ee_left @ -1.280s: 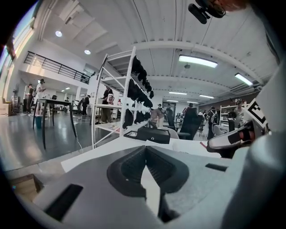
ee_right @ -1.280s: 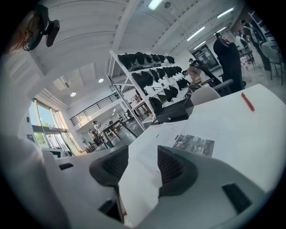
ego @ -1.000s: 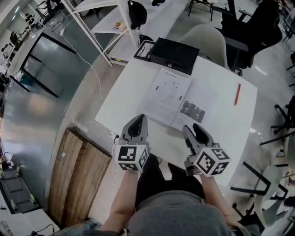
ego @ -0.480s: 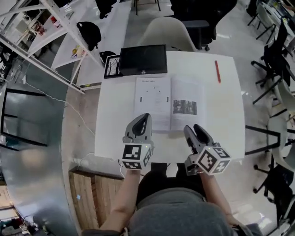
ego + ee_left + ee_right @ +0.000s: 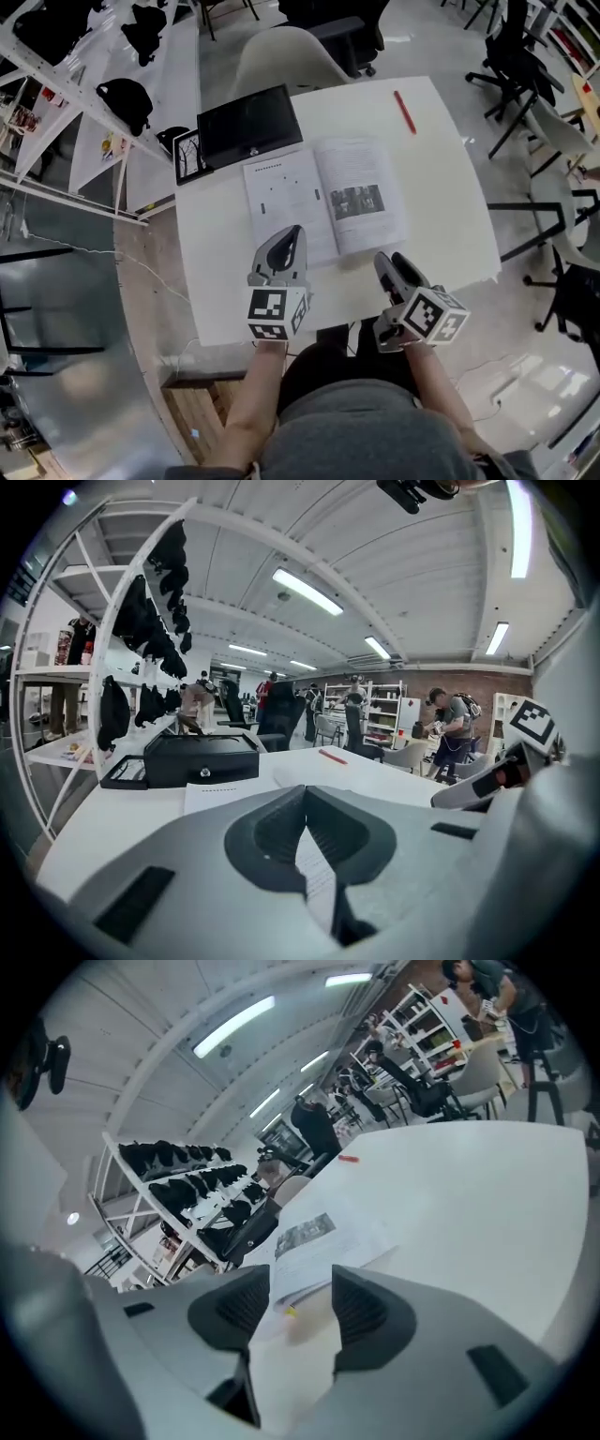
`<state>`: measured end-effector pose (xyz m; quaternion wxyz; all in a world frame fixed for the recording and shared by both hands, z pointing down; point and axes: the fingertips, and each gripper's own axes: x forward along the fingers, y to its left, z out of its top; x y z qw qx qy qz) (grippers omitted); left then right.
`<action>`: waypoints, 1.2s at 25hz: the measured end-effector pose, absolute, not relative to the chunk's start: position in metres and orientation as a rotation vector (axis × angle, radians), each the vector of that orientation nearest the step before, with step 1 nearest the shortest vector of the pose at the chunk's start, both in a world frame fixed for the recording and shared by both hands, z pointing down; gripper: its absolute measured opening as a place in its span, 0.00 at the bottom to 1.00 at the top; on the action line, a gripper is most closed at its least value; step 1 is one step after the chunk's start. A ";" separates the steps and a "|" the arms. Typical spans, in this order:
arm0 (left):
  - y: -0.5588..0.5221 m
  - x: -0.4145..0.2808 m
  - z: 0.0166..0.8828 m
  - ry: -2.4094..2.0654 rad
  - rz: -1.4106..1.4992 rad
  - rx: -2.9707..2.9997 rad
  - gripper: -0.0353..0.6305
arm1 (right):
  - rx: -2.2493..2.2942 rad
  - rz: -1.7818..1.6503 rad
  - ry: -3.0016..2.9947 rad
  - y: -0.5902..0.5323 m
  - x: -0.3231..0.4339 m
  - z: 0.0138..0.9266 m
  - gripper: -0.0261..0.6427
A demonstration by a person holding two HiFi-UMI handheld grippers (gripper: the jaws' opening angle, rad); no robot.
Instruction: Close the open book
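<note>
Two tools checked: my left gripper [image 5: 292, 232], jaws together and empty, sits at the lower edge of the open book [image 5: 323, 202], which lies flat at frame centre. My right gripper [image 5: 384, 262], jaws apart and empty, faces the right page's near edge, which I judge is a line-up to lift that side over.

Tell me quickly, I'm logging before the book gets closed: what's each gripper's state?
Left gripper: shut, empty.
Right gripper: open, holding nothing.

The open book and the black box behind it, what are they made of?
Open book: paper, matte white pages with print and a photo. Black box: likely painted metal or plastic, smooth, slight sheen; I can't tell which.
</note>
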<state>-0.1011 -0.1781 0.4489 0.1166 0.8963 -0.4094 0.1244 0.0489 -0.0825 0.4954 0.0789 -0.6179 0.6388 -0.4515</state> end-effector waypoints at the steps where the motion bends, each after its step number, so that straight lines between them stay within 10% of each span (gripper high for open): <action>1: -0.178 -0.100 0.451 -1.184 0.370 2.626 0.06 | -1.841 -1.377 1.874 -0.081 0.049 0.500 0.35; 30: -0.194 -0.099 0.495 -1.106 0.488 2.546 0.06 | -1.499 -1.637 1.424 -0.119 0.045 0.542 0.39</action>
